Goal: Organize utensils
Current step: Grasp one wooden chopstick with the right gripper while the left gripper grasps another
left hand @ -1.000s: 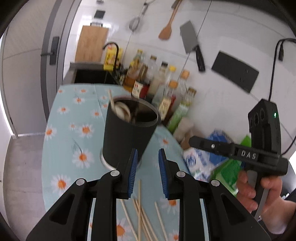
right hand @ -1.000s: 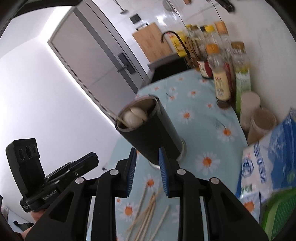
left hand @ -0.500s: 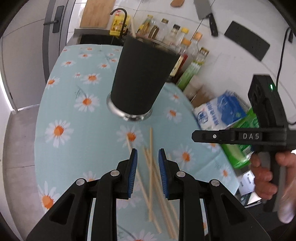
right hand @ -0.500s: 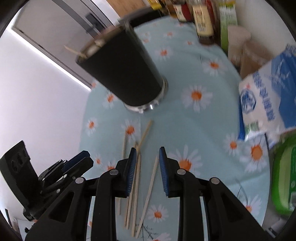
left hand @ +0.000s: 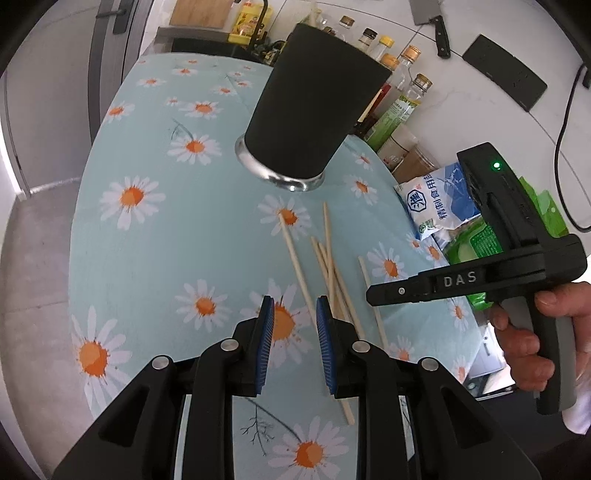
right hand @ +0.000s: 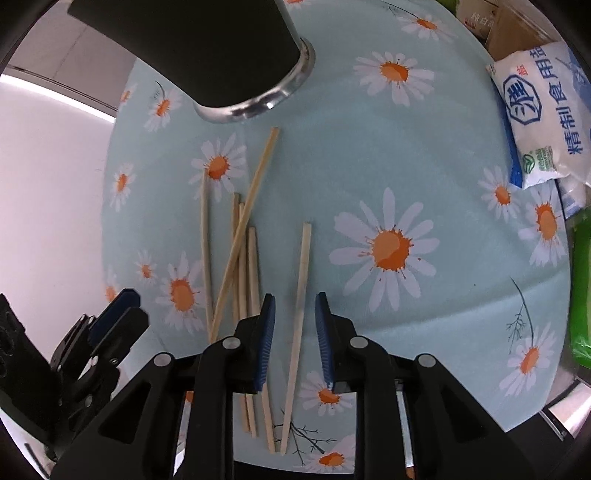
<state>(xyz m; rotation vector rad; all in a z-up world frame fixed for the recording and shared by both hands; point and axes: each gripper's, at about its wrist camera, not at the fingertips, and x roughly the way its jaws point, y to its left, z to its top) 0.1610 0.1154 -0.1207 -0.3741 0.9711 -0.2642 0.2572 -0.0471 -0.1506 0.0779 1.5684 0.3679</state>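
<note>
Several wooden chopsticks [left hand: 325,258] lie loose on the daisy-print tablecloth [left hand: 155,240], in front of a black utensil cup [left hand: 314,99] with a metal base. My left gripper [left hand: 293,314] is open and empty, low over the near ends of the chopsticks. In the right wrist view the chopsticks [right hand: 240,258] lie in a crossed pile, with a single chopstick [right hand: 299,295] apart on the right. My right gripper [right hand: 293,310] is open and straddles that single chopstick. The cup [right hand: 207,48] stands beyond.
Bottles of sauce and oil [left hand: 402,99] stand behind the cup by the wall. A white and blue salt bag [left hand: 439,199] and green packs [left hand: 476,240] lie at the right table edge; the bag also shows in the right wrist view [right hand: 539,110]. A cleaver [left hand: 432,22] hangs on the wall.
Both grippers have dropped from cup height down toward the tablecloth. The chopsticks now lie close under both, and the single chopstick has come between the right fingers.
</note>
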